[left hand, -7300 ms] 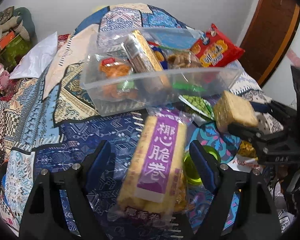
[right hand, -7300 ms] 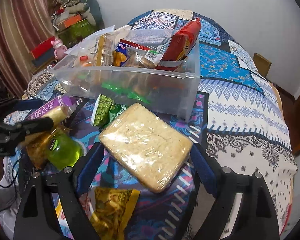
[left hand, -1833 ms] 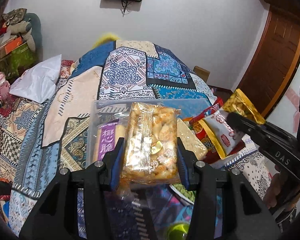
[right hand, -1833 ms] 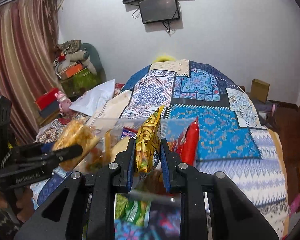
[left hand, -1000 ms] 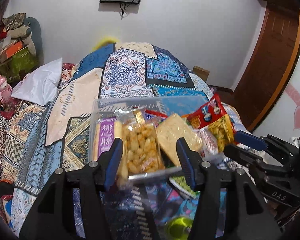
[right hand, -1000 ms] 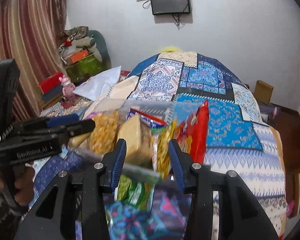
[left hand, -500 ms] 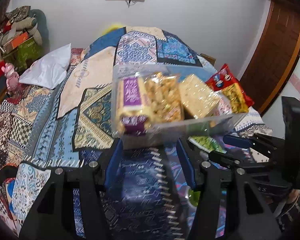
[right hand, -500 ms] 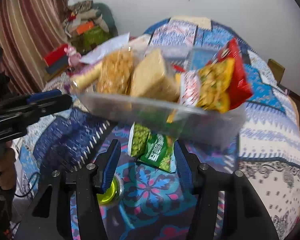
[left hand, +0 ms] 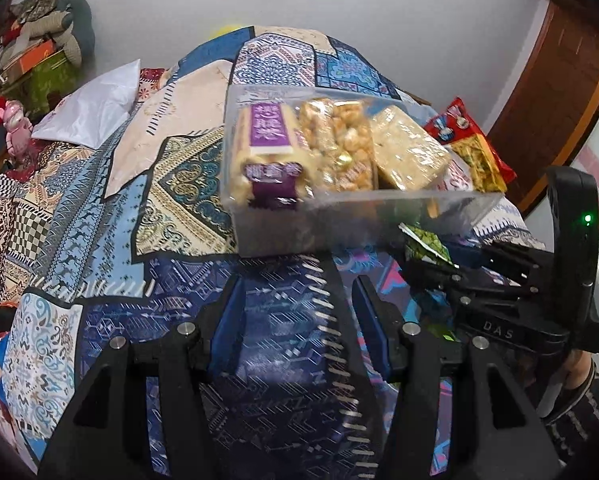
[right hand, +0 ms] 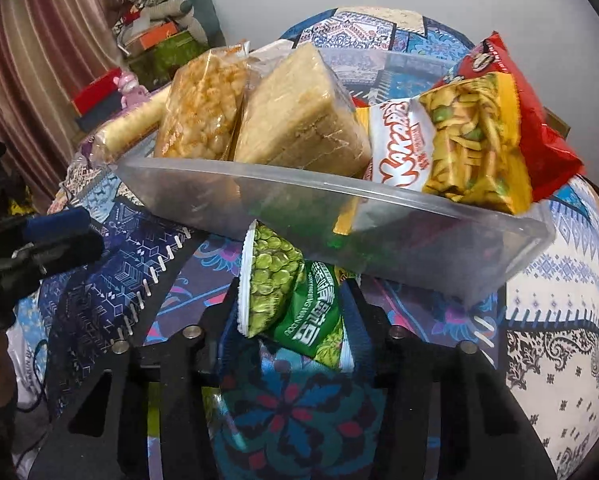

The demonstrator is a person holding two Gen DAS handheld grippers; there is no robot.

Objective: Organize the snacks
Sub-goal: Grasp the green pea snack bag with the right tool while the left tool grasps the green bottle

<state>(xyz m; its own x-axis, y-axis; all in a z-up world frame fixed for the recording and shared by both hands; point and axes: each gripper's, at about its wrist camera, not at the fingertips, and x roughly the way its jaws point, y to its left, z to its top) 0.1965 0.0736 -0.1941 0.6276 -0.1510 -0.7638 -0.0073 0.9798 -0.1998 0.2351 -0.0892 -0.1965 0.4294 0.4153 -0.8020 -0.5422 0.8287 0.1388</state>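
Patchwork bedspread point(left hand: 99, 240) in blues and creams covers the bed that carries everything, with a white wall behind and a wooden door point(left hand: 559, 92) at two o'clock in the left wrist view. Nearest that camera, the left tongs point(left hand: 295, 320) stand part-open over bare dark-blue cloth, nothing between the pads, with free cloth running to nine o'clock toward a white pillow point(left hand: 87, 112). At three o'clock the right tongs point(left hand: 431, 264) reach in low beside the box's near right corner. In the right wrist view the right tongs point(right hand: 291, 320) are closing, and the green pea packet point(right hand: 291, 300) sits between the blue pads on the bedspread, its top edge tucked under the near rim of the clear plastic box point(right hand: 379, 240); whether the pads already press it I cannot tell. Just beyond at twelve o'clock, the box holds upright snacks: a purple-labelled roll pack point(left hand: 263, 148) at its left end, a puffed-corn bar point(right hand: 199, 108), a pale cracker block point(right hand: 299, 112), a yellow noodle-snack bag point(right hand: 471, 140) and a red bag point(right hand: 539, 120) leaning over the right rim. Open quilt lies at three o'clock of the box.
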